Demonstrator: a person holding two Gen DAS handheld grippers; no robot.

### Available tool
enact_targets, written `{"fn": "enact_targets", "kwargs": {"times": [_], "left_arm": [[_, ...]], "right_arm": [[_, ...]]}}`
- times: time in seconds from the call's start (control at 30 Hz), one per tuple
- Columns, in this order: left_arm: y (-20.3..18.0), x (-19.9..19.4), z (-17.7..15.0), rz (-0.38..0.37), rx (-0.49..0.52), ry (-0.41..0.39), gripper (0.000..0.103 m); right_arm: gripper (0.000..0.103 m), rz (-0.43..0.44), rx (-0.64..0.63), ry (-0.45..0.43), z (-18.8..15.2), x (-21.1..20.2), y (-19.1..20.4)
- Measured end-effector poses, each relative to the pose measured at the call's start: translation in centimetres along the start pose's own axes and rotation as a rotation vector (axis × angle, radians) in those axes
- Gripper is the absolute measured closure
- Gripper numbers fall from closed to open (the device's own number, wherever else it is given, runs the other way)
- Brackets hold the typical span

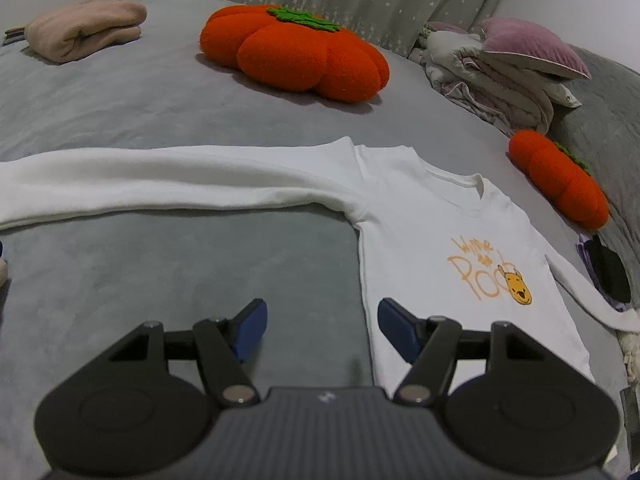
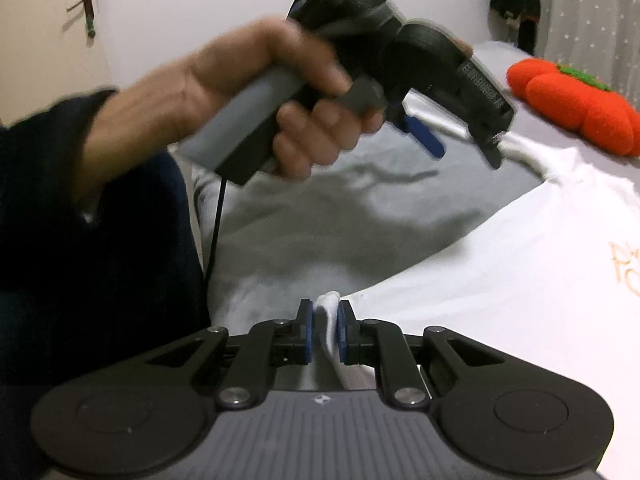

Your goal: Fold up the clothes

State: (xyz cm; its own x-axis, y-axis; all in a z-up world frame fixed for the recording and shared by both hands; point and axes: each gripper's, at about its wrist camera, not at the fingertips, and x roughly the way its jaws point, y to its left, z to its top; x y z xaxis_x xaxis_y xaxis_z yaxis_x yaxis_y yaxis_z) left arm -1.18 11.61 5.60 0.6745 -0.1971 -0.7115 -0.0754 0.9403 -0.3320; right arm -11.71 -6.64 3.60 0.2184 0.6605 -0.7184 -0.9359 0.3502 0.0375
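Left wrist view first: your left gripper hangs with its blue pads spread wide and nothing between them, above the grey bedcover. Its right-hand pad sits over the side edge of the white sweatshirt; whether it touches the cloth you cannot tell. The sweatshirt lies flat and face up, with orange lettering and a yellow bear's face on the chest. One long sleeve stretches straight out to the left across the cover. Beyond the sweatshirt a large orange pumpkin cushion rests on the cover, a smaller one lies just off the far shoulder, a folded pink garment sits at the far left, and a heap of bedding is piled at the far right.

Right wrist view: your right gripper has its pads drawn in narrow, pinching a small fold of the white sweatshirt at its near edge, the cloth bunched up between them. From that pinch the white fabric spreads away to the right, with a little of the orange print at the frame's edge. The grey bedcover lies to the left. Above it, your left hand, in a dark sleeve, holds the handle of the left gripper, blurred, over the cover. The large pumpkin cushion shows at the upper right.
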Motion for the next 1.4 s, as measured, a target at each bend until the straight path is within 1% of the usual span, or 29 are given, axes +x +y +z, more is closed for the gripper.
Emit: {"fn": "enact_targets", "kwargs": {"times": [0.07,0.2,0.3,0.4,0.43,0.47,0.5,0.53,0.57,0.67,0.7,0.77,0.87,0.9,0.97,1.07,1.17,1.3,1.4], "left_arm": [[-0.1,0.0,-0.1,0.000,0.004,-0.001,0.039],[-0.1,0.1,-0.1,0.005,0.006,0.002,0.039],[-0.2,0.3,-0.1,0.008,0.007,0.005,0.039],[-0.3,0.4,-0.2,0.014,0.013,0.007,0.039],[-0.3,0.4,-0.2,0.015,0.013,0.007,0.039],[-0.3,0.4,-0.2,0.016,0.014,0.008,0.039],[-0.3,0.4,-0.2,0.017,0.014,0.008,0.039],[-0.3,0.4,-0.2,0.018,0.013,0.007,0.039],[-0.3,0.4,-0.1,0.018,0.012,0.006,0.039],[-0.3,0.3,-0.1,0.020,0.016,0.004,0.039],[-0.4,0.3,-0.2,0.022,0.018,0.004,0.039],[-0.4,0.4,-0.1,0.024,0.019,0.004,0.039],[-0.4,0.4,0.1,0.025,0.020,-0.004,0.038],[-0.4,0.4,0.3,0.025,0.019,-0.012,0.038],[-0.2,0.5,1.0,0.023,0.006,-0.029,0.038],[0.6,1.0,2.4,0.028,-0.040,-0.050,0.038],[1.5,1.5,3.8,0.033,-0.087,-0.071,0.038],[2.6,2.3,5.5,0.042,-0.144,-0.095,0.038],[3.3,3.2,6.0,0.066,-0.160,-0.090,0.038]], "right_arm": [[0.089,-0.001,-0.008,0.002,-0.1,0.3,0.3],[0.089,0.029,0.028,-0.005,0.0,0.3,-0.3],[0.088,0.016,0.002,0.002,-0.2,0.8,0.1],[0.083,0.018,-0.003,0.004,-0.1,0.9,0.2],[0.079,0.023,0.000,0.005,0.0,0.8,0.2],[0.070,0.034,0.005,0.004,0.1,0.7,0.1],[0.065,0.054,0.010,-0.001,0.2,0.5,0.0],[0.063,0.077,0.016,-0.012,0.3,0.1,-0.2],[0.063,0.097,0.024,-0.029,0.4,-0.5,-0.3],[0.063,0.111,0.074,-0.096,0.9,-2.2,-1.6],[0.063,0.090,0.089,-0.107,1.0,-2.6,-2.3],[0.063,0.020,0.116,-0.114,1.0,-3.0,-3.7],[0.063,-0.151,0.189,-0.072,0.7,-2.7,-6.3],[0.063,-0.189,0.215,-0.066,0.5,-2.6,-7.0],[0.063,-0.235,0.264,-0.066,0.3,-2.5,-8.3],[0.063,-0.278,0.291,-0.075,-0.1,-2.2,-9.0],[0.064,-0.330,0.262,-0.078,-0.5,-2.2,-9.1],[0.064,-0.334,0.266,-0.070,-0.9,-2.4,-9.7],[0.064,-0.339,0.261,-0.074,-1.0,-2.3,-10.0]]}}
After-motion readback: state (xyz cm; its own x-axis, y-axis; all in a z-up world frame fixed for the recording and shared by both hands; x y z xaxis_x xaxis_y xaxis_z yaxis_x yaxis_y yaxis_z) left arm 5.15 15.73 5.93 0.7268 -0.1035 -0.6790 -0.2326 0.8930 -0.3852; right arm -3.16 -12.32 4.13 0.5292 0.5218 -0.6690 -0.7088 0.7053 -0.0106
